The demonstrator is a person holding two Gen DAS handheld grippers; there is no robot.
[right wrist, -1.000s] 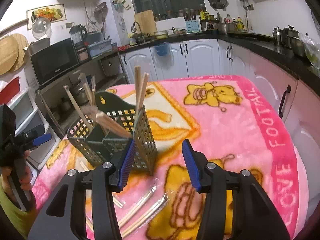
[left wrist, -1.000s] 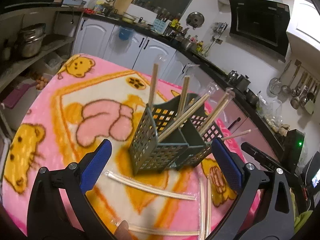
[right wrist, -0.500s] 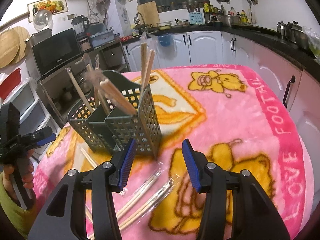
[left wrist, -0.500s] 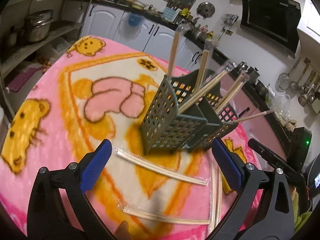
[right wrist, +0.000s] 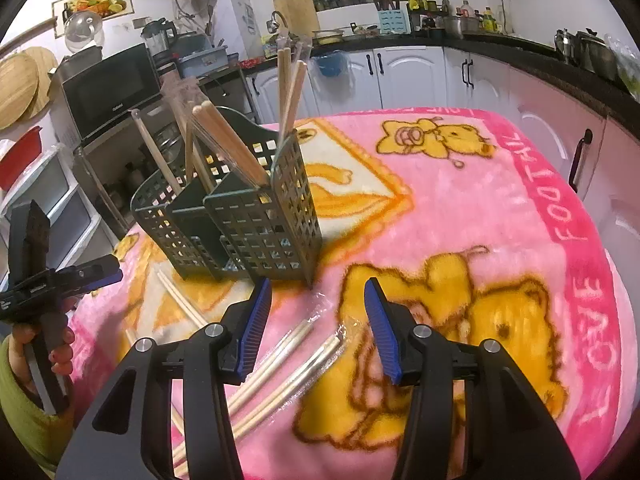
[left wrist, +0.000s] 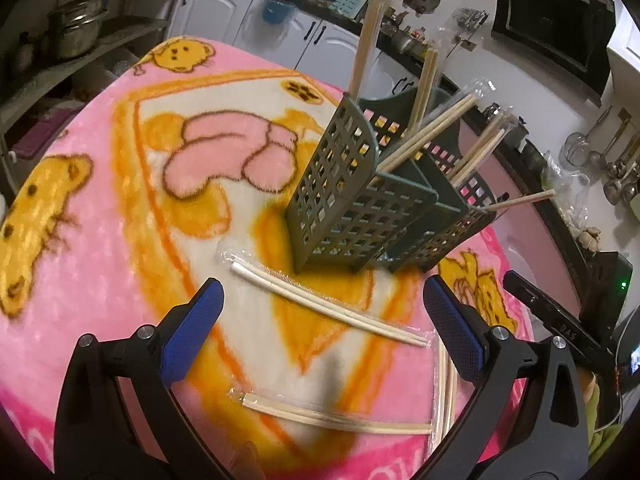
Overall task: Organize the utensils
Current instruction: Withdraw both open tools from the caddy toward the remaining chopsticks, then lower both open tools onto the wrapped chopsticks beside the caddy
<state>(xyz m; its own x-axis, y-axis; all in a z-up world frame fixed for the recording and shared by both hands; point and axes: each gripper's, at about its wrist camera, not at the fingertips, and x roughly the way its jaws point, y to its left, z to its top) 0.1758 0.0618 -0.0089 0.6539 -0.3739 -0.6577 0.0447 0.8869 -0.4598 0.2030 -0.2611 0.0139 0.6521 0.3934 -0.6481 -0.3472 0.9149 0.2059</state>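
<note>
Both tongs apart, empty: left tongs (left wrist: 320, 320), right tongs (right wrist: 318, 320). Risk: slick wrapped chopsticks (right wrist: 280, 356) slip; bumping caddy (right wrist: 256, 216) tips it.

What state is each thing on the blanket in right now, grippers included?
Utensil holder: upright on the blanket, several chopstick pairs standing in its compartments.
Wrapped chopsticks: lying flat in front of the holder, still in plastic sleeves, not held.
Left gripper: open wide, empty, above the wrapped chopsticks.
Right gripper: partly open, empty, above more wrapped pairs.
Blanket: spread flat over the table.
</note>
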